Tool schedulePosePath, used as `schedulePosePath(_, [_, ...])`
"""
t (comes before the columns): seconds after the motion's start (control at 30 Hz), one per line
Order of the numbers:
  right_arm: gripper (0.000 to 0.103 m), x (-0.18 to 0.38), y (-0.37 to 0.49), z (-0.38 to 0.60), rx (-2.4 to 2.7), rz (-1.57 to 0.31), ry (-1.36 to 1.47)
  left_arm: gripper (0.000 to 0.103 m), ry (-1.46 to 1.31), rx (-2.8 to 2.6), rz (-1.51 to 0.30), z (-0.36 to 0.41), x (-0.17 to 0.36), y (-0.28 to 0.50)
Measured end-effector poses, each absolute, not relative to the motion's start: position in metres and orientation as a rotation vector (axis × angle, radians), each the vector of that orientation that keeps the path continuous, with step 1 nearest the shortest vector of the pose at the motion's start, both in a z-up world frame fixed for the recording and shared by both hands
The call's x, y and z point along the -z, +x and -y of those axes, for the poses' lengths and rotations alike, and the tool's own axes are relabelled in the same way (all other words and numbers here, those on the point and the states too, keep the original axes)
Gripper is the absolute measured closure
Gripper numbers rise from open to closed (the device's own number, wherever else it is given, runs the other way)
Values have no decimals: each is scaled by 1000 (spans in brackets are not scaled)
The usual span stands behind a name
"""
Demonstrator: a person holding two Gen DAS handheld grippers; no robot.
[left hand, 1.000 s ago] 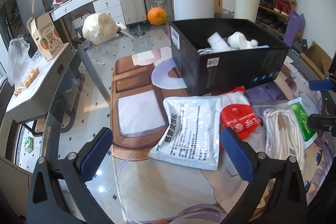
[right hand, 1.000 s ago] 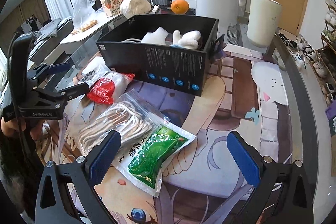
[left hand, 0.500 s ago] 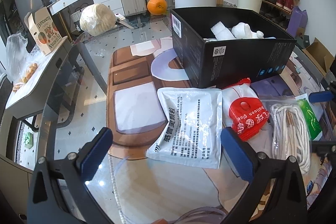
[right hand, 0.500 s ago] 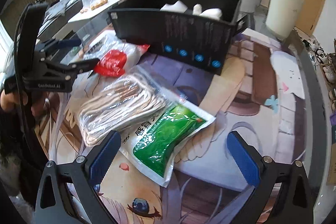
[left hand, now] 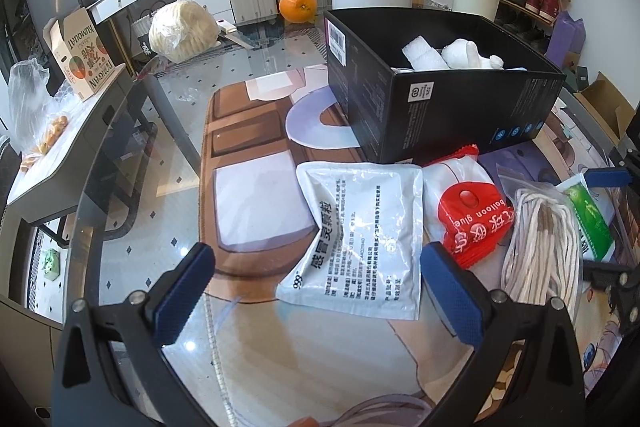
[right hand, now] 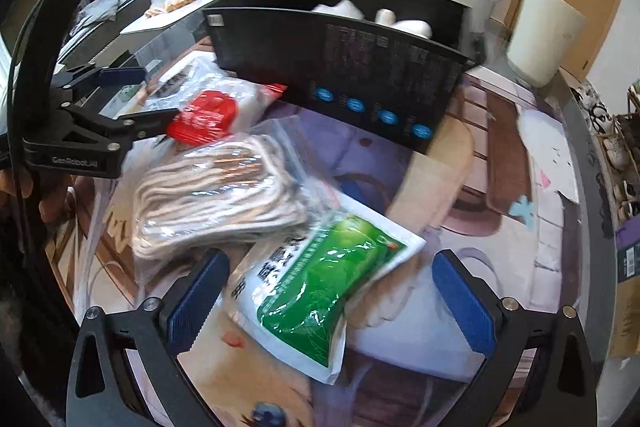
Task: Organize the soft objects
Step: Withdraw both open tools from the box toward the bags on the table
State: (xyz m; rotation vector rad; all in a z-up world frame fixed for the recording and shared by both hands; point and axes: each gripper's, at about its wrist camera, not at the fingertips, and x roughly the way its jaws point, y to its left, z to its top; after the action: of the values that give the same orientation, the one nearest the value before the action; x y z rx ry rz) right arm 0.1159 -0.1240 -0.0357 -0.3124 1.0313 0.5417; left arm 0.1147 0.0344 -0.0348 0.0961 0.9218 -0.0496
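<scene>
The left gripper point(left hand: 316, 291) hovered low over the glass worktop point(left hand: 132, 267), and its blue fingers point(left hand: 182, 293) were spread wide with nothing between them. Just beyond them lay a white pouch point(left hand: 362, 239) with printed text, flat on the picture mat point(left hand: 248, 203) that covers the middle of the worktop. Beside the pouch, toward the right edge, were a red and white packet point(left hand: 468, 211), a clear bag of white rope point(left hand: 540, 247) and a green and white pouch point(left hand: 590, 217), each touching or overlapping the next.

The right gripper point(right hand: 330, 301) was also held low, with its fingers point(right hand: 198, 301) wide apart and empty. The near end of the green and white pouch point(right hand: 320, 291) lay between them, but they did not touch it. The bag of rope point(right hand: 216, 199) partly covered that pouch on one side.

Behind these soft things stood a black box point(left hand: 440, 99), open on top, with several white soft items point(left hand: 452, 55) already inside. An orange point(left hand: 298, 6) and a wrapped pale round bundle point(left hand: 182, 31) sat near the far edge of the worktop, well apart from the packets.
</scene>
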Motion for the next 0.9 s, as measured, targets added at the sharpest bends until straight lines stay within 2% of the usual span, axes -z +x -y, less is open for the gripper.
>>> schedulePosePath(0.9, [1,37,144,162,-414,-1034,-255,0,22,58,-970,-45,42,121])
